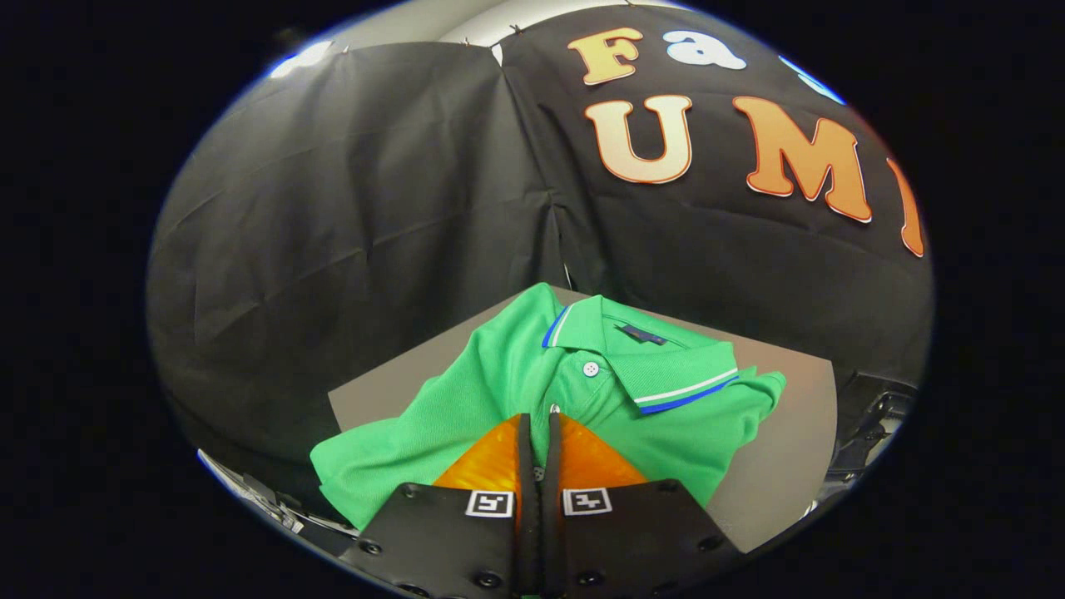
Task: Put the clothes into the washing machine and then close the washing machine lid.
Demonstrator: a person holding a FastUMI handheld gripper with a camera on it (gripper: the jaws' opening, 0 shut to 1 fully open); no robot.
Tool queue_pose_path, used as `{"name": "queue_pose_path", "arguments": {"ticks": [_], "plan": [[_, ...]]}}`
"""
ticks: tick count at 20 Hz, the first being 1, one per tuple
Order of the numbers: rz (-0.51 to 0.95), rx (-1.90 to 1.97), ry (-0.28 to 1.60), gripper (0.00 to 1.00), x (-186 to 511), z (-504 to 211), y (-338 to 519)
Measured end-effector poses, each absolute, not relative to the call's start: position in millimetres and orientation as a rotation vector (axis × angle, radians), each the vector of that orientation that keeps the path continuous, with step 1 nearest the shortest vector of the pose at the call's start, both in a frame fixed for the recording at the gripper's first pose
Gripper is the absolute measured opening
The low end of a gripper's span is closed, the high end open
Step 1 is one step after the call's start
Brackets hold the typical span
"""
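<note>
The gripper (539, 433) has its two orange fingers (491, 462) drawn nearly together, a thin pinch of green cloth seemingly caught between them at the placket, just below the collar. The green polo shirt (499, 391) lies spread on the grey table (790, 433), directly under and ahead of the fingers, its collar beyond the tips, its body running toward the gripper. The shirt probably must be lifted next.

A grey table (790, 433) carries a rumpled green polo shirt (499, 391).
</note>
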State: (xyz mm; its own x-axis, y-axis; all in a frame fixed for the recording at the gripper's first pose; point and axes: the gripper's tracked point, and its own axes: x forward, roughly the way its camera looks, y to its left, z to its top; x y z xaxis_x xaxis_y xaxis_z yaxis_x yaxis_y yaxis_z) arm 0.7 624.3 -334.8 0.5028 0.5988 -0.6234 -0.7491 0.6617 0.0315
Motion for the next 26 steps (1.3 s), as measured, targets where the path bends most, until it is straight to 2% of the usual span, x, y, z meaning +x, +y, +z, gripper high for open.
{"name": "queue_pose_path", "arguments": {"ticks": [14, 24, 26], "plan": [[0.883, -0.072, 0.404, 0.08, -4.2, -256.6, 615.8], [0.905, -0.039, 0.192, 0.08, -6.6, -150.7, 580.6], [0.906, -0.060, 0.190, 0.08, -8.9, -147.7, 578.2]]}}
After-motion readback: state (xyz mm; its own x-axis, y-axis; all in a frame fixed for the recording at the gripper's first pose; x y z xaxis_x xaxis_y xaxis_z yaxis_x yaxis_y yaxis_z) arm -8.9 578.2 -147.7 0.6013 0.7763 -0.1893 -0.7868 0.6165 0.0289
